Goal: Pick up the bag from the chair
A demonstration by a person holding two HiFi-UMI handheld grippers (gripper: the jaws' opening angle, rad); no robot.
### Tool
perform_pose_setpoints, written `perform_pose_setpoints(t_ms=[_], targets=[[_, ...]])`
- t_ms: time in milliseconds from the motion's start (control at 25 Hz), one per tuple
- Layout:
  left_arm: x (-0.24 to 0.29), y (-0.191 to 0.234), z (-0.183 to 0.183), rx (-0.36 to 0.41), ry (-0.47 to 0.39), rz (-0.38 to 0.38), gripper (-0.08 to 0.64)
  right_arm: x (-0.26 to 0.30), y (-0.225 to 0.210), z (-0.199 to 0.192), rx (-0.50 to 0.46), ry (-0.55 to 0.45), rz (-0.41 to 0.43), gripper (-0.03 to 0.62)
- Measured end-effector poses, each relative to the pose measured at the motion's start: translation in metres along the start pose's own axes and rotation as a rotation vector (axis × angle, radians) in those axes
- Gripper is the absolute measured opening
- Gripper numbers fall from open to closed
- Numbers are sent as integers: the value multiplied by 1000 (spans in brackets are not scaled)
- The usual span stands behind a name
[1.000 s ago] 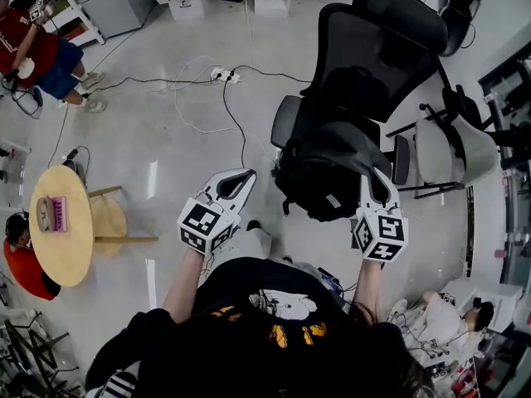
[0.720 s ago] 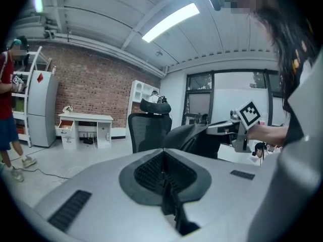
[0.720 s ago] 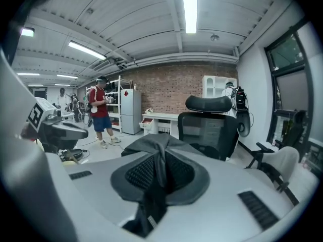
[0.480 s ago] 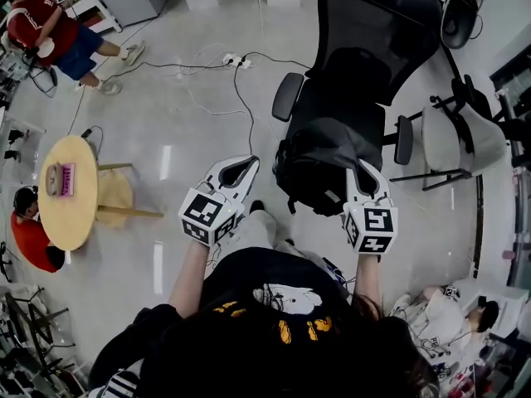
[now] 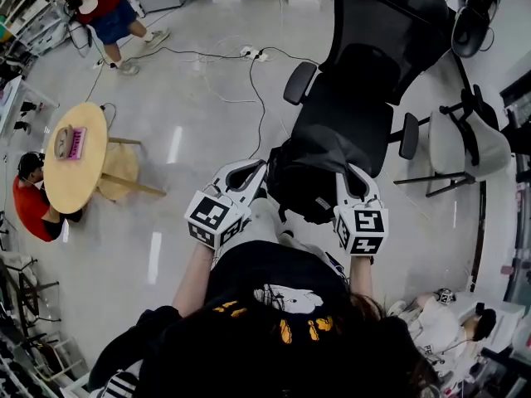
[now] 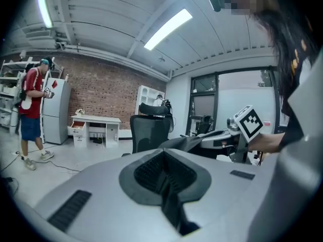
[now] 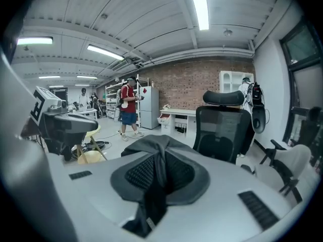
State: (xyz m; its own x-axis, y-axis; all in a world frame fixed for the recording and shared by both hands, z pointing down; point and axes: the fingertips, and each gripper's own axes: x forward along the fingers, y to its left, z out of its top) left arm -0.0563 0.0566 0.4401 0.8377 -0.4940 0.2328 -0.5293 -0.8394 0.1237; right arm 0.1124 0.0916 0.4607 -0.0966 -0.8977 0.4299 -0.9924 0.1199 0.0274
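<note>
Dark grey fabric bag [image 5: 309,181], before black mesh office chair [image 5: 365,65]; left gripper [image 5: 249,172] and right gripper [image 5: 353,177] each pinching its fabric.

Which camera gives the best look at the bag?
The head view: the whole black bag shows, before the chair. The right gripper view shows only a fold pinched in the right tool; the left gripper view, a grey sliver.

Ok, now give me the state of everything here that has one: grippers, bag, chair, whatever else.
right gripper: shut on the backpack's bunched top fabric.
left gripper: shut, nothing between its jaws.
backpack: held at the seat's front edge, between the two grippers.
office chair: upright, seat mostly bare.
desk drawer: pulled open.
ceiling light: on.
</note>
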Motion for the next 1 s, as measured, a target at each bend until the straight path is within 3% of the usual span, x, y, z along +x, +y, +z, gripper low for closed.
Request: perform_pose_setpoints(t_ms=[360,1000], targets=[[-27,-26,-7,-1,-11,21,9,-21,34,-9,-20,-13,74,41],[-24,-38,-8,15,2,15,9,-21,34,-18,-58,8,69,41]])
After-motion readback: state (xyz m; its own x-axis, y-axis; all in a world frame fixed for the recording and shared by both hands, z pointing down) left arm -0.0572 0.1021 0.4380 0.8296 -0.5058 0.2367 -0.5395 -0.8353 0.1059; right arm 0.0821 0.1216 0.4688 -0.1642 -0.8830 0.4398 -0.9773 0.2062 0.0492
